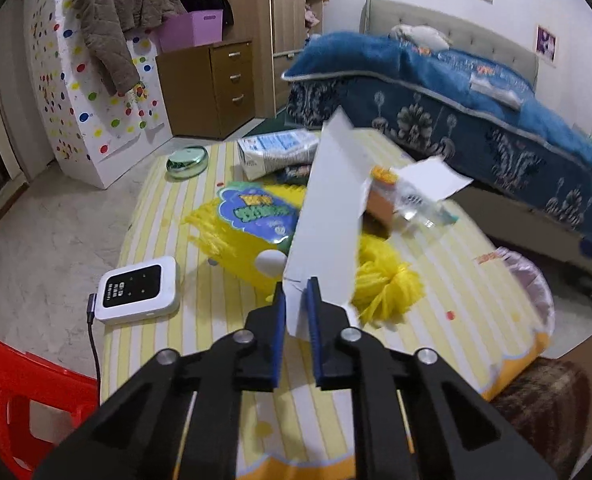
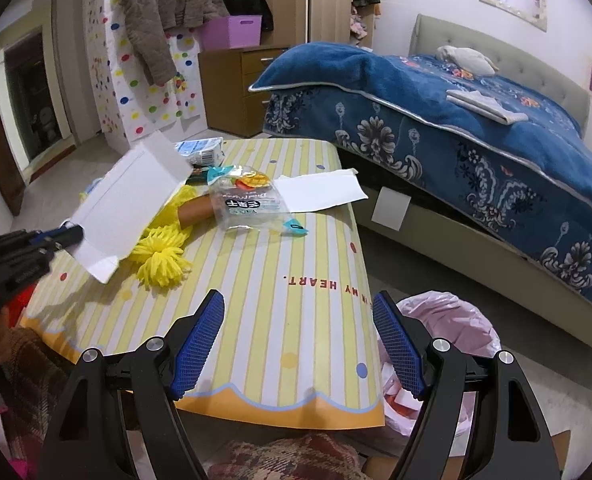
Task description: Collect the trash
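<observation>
My left gripper (image 1: 298, 294) is shut on the near edge of a flattened white cardboard box (image 1: 328, 216) and holds it lifted above the striped table (image 1: 200, 344); both show in the right wrist view, the gripper (image 2: 62, 234) at the left and the box (image 2: 124, 200). My right gripper (image 2: 298, 320) is open and empty above the table's near right corner (image 2: 296, 320). On the table lie a clear plastic wrapper (image 2: 248, 204), a white paper sheet (image 2: 320, 192), a milk carton (image 1: 276, 152) and a blue-green snack bag (image 1: 256, 212).
Yellow yarn (image 2: 162, 256) and a brown tube (image 2: 196, 210) lie mid-table. A white device with cable (image 1: 140, 290) and a green tin (image 1: 187, 160) sit at the left. A bin with a pink bag (image 2: 448, 332) stands by the table's right side. A bed (image 2: 476, 128) is behind; a red chair (image 1: 12, 392) is left.
</observation>
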`<state>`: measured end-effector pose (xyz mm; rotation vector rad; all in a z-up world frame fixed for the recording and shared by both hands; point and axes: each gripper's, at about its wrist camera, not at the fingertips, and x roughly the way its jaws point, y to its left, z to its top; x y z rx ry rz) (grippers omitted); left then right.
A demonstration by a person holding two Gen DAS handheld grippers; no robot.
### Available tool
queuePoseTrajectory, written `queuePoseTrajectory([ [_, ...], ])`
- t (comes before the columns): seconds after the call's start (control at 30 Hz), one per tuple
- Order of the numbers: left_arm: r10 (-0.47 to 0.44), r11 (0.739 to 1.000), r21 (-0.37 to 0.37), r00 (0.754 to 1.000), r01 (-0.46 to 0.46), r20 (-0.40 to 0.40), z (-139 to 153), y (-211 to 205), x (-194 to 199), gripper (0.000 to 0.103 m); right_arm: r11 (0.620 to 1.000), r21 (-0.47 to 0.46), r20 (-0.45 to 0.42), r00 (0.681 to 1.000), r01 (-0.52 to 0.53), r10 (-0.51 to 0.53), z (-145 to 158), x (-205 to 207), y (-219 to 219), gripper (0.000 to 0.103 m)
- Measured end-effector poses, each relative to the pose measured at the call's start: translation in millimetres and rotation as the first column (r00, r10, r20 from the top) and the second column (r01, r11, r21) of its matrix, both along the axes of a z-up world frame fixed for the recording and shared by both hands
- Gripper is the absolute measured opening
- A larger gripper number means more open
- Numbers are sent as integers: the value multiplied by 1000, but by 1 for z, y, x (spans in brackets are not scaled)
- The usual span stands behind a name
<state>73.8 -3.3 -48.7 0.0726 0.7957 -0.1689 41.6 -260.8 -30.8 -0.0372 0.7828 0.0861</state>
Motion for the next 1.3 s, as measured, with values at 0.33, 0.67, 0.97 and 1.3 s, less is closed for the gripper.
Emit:
queuePoseTrajectory([
  [0.33,-39,995,-92,999,42,38,24,19,-11,4,999,2,-12,999,-46,46,-3,1,15,77],
  [0.67,-65,991,-120,996,57,-61,-14,20,-4,20,999,3,-33,998,-54,54,-10,1,18,77],
  [0.97,3,996,-87,999,-7,-43,-8,44,-23,61,997,-14,-32,997,-76,76,-11,2,27,77],
  [1.3,-50,999,3,999,50,-20,-11,9,-5,74,996,-6,-36,996,-85,85,-11,2,32,77],
])
